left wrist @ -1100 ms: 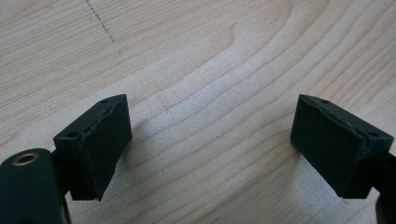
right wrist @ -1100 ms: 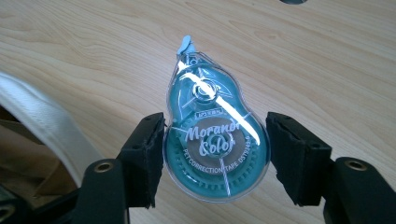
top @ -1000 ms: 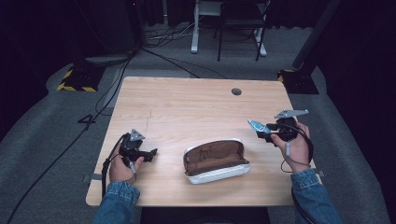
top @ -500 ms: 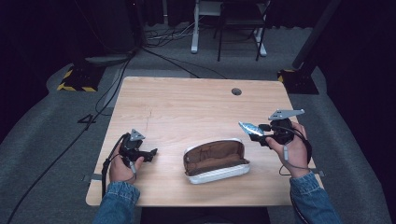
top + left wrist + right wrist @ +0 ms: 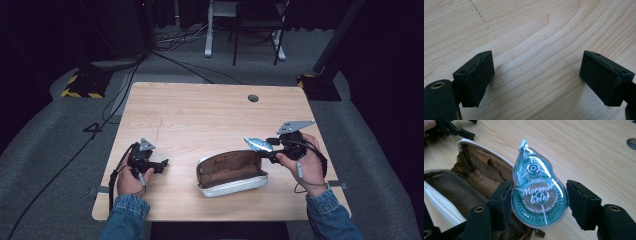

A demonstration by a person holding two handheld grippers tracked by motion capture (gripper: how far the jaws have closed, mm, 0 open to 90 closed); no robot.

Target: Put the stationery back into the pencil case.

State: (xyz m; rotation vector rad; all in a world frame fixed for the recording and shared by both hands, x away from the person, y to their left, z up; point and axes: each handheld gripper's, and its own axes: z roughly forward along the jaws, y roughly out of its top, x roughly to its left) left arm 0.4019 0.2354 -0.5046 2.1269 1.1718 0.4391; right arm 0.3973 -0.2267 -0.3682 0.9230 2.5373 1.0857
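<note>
Since the earlier frames the right gripper (image 5: 266,149) has come leftward from the table's right edge, carrying the correction tape (image 5: 258,144) w/ it, and now hangs just above the right end of the open pencil case (image 5: 229,173); left gripper (image 5: 161,163) and case have stayed put. Right gripper view: the pads clamp the teal tape dispenser (image 5: 539,200) by its wide lower body, white tip pointing away from the hand, w/ the case's brown mesh lining (image 5: 454,190) under and beside the one jaw. Left gripper rests low on the table (image 5: 200,115) near the front-left edge, jaws wide apart, nothing btwn them, bare wood showing in the left gripper view (image 5: 536,75). Case lies near the front edge, roughly centre, mouth facing up. Whole far half of the table is bare wood, plus a gap btwn left gripper and case. Cable hole (image 5: 253,98) sits near the far edge, well apart from both hands.
</note>
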